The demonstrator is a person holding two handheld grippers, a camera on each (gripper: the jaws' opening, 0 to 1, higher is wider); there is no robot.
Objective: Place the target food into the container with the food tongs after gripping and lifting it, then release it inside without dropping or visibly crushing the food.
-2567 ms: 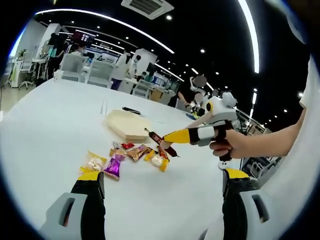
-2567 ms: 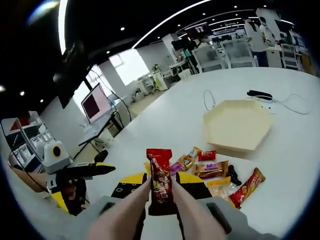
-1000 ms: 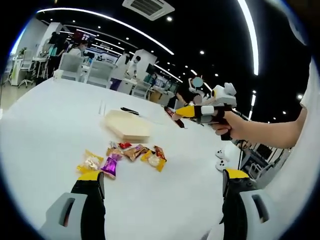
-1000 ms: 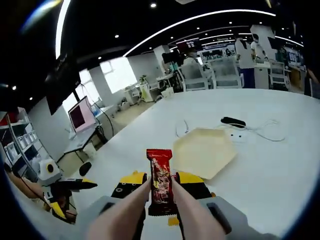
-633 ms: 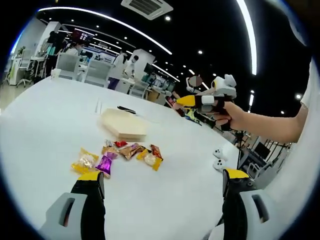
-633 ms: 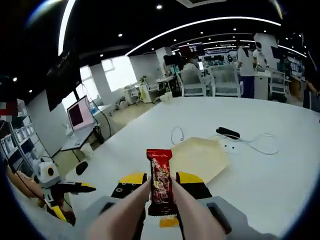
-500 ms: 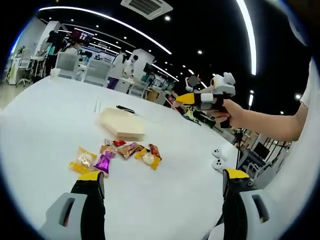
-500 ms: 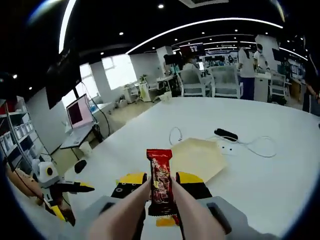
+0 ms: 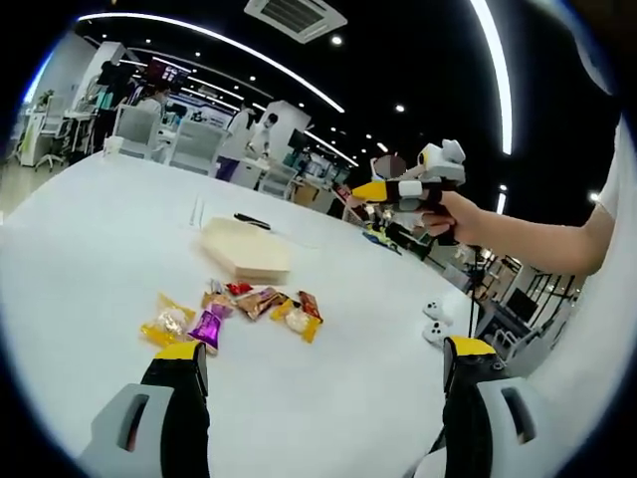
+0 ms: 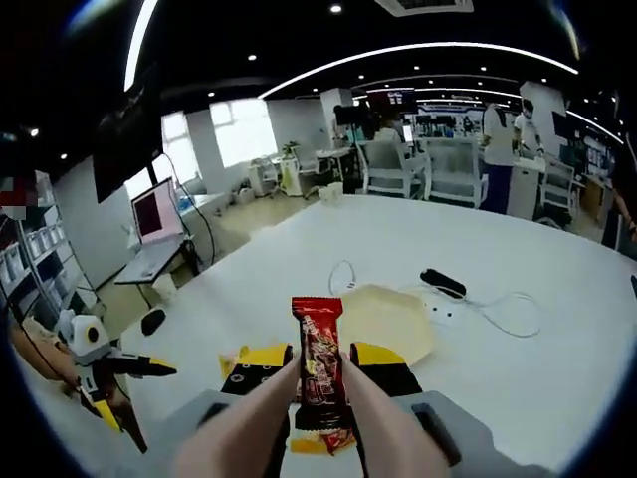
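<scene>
The right gripper (image 10: 320,383) pinches a red candy bar (image 10: 321,370) upright between its tongs — held high above the white table (image 10: 557,398), with the beige hexagonal container (image 10: 390,321) beyond it. The left gripper (image 9: 318,383) (jaws spread wide, holding nothing) hangs near the loose sweets (image 9: 239,309).

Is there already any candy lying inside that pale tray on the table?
No, the tray looks bare in the left gripper view; the candies lie on the table beside it.

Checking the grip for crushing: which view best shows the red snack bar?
The right gripper view: the red snack bar stands upright, close up, clamped in the right gripper. In the left gripper view the right gripper is distant and the bar can't be made out.
</scene>
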